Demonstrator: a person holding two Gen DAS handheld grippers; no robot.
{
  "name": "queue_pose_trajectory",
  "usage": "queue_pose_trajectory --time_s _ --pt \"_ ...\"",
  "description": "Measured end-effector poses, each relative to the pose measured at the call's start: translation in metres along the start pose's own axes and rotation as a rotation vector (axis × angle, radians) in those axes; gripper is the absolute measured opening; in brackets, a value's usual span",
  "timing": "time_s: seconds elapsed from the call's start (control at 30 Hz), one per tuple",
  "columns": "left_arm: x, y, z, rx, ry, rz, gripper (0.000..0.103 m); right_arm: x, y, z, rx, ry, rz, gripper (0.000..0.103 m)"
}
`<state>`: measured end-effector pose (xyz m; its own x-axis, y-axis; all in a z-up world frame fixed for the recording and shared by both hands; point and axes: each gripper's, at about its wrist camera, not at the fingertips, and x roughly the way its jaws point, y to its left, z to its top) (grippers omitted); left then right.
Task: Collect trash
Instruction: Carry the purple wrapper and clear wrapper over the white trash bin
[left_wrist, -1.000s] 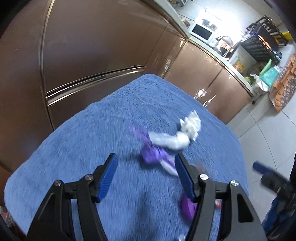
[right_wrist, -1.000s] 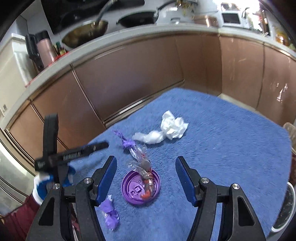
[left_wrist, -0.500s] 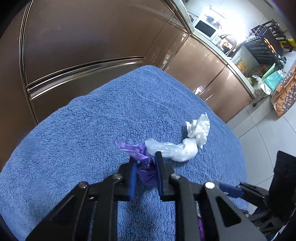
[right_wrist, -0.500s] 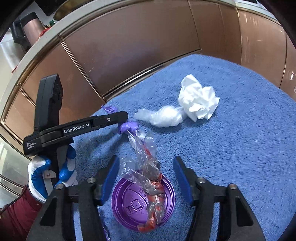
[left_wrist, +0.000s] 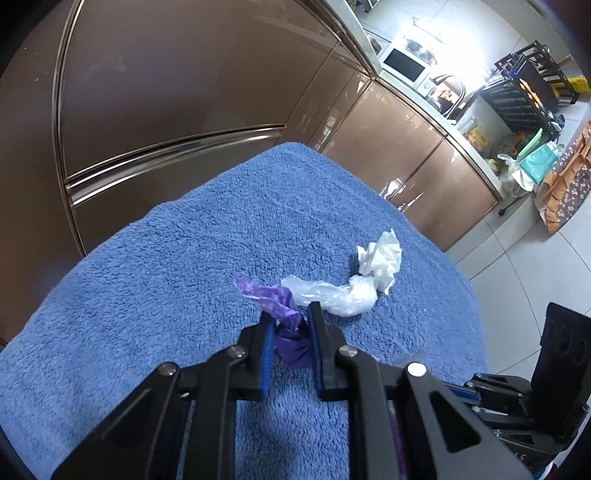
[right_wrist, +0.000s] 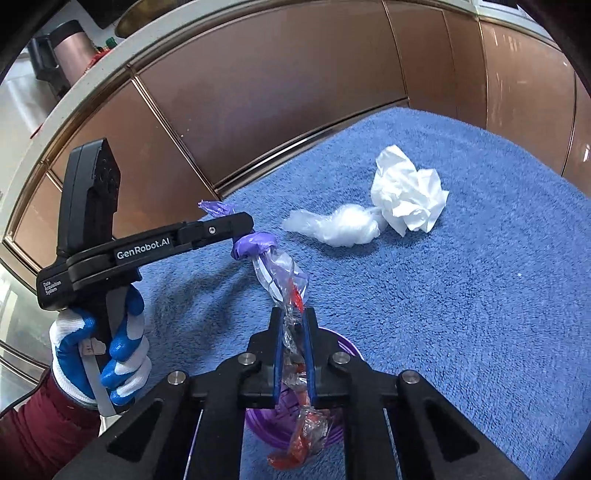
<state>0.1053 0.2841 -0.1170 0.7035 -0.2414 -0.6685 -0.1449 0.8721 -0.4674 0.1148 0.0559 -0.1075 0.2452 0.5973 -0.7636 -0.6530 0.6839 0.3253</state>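
My left gripper (left_wrist: 290, 321) is shut on a purple wrapper (left_wrist: 284, 314), just above the blue towel (left_wrist: 166, 295); it also shows in the right wrist view (right_wrist: 243, 230), pinching the same wrapper (right_wrist: 255, 245). My right gripper (right_wrist: 293, 321) is shut on a clear and red plastic wrapper (right_wrist: 291, 332) over a purple lid (right_wrist: 332, 432). A clear plastic wad (right_wrist: 336, 225) and a crumpled white tissue (right_wrist: 406, 199) lie on the towel beyond both grippers; they also show in the left wrist view, the wad (left_wrist: 332, 297) beside the tissue (left_wrist: 380, 258).
Brown cabinet fronts (right_wrist: 258, 96) run close behind the towel's far edge. In the left wrist view a counter with a microwave (left_wrist: 404, 66) and a tiled floor (left_wrist: 535, 277) lie to the right. The right gripper's body (left_wrist: 517, 402) sits at lower right.
My left gripper closed on the purple wrapper and now holds it slightly raised. My right gripper moved forward over the lid and closed on the clear and red wrapper.
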Motion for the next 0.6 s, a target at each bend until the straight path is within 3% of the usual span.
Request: queue_pose_trajectory --time_s 0.6 --pt "-0.068 -0.016 -0.002 0.037 -0.091 0.001 0.016 -0.073 0.04 -0.004 -0.06 -0.136 -0.023 0.008"
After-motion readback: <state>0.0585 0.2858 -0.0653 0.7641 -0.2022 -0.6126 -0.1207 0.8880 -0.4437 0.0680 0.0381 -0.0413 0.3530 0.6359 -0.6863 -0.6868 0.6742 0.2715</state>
